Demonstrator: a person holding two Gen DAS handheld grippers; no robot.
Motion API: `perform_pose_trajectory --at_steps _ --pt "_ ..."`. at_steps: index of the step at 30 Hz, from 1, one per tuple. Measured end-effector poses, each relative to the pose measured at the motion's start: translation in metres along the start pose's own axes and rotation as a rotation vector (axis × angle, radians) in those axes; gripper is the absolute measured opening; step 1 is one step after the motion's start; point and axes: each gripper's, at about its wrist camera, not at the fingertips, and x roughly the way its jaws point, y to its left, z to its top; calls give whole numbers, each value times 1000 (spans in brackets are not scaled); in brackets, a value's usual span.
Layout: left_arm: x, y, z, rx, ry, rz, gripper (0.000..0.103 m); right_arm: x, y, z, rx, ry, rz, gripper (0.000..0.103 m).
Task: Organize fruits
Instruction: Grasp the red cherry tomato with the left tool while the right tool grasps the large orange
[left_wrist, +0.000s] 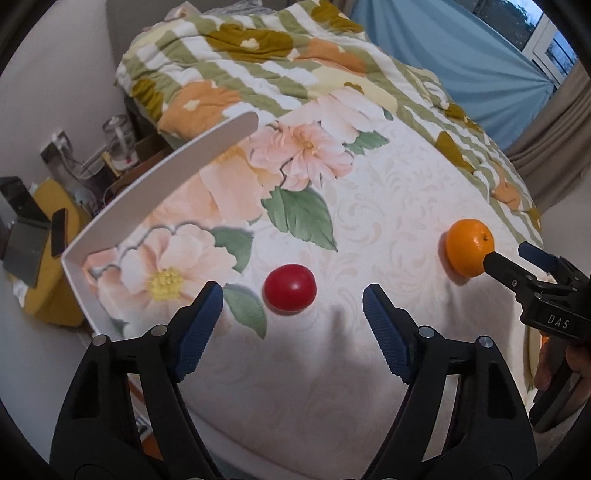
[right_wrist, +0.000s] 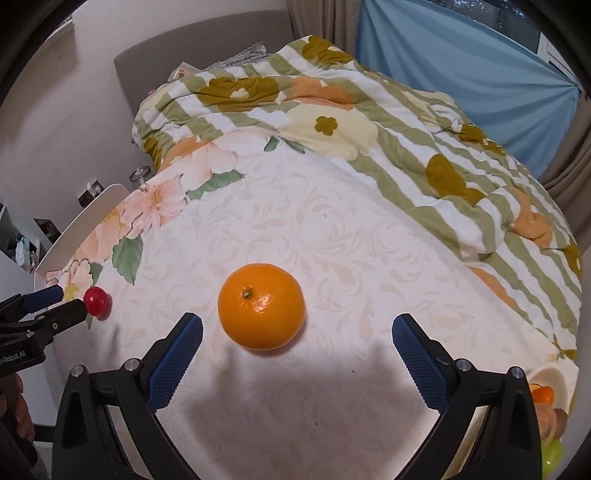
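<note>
A small red fruit (left_wrist: 290, 288) lies on the floral bed sheet, just ahead of my open left gripper (left_wrist: 293, 295), between its blue pads. It also shows in the right wrist view (right_wrist: 96, 301), at the left gripper's tips. An orange (right_wrist: 261, 305) lies just ahead of my open right gripper (right_wrist: 297, 326), slightly left of its centre line. In the left wrist view the orange (left_wrist: 468, 246) sits at the right gripper's tips (left_wrist: 517, 254). Both grippers are empty.
A white tray (left_wrist: 177, 162) lies at the bed's left edge, seen too in the right wrist view (right_wrist: 81, 229). A striped flowered quilt (right_wrist: 369, 122) is bunched at the back and right. A pale bowl with fruit (right_wrist: 546, 395) sits at the far right.
</note>
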Motion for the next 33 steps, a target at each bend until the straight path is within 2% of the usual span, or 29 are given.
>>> perform_pose_trajectory --at_steps 1,2,3,8,13,20,25,31,32,33 --pt "3 -1 -1 3 1 1 74 2 0 -1 -3 -3 6 102" --pt "8 -3 -1 5 9 2 63 4 0 -1 -8 -6 8 102" --pt "10 -3 -2 3 16 1 59 7 1 -2 -15 -8 7 102" --pt "24 -4 0 -14 33 -1 58 15 4 -3 -22 -13 28 102" --pt "29 -6 4 7 38 26 41 21 8 -3 -45 -10 25 102" --pt "28 -8 4 42 49 35 40 27 11 -3 -57 4 30 94" --pt "26 -5 4 37 56 26 40 31 14 -1 -70 17 36 78" --pt "21 0 4 38 43 19 40 34 17 4 -75 6 19 73" --pt "20 2 4 37 42 17 40 35 18 4 -75 4 17 70" --pt "20 2 4 38 43 16 40 36 18 5 -76 0 32 63"
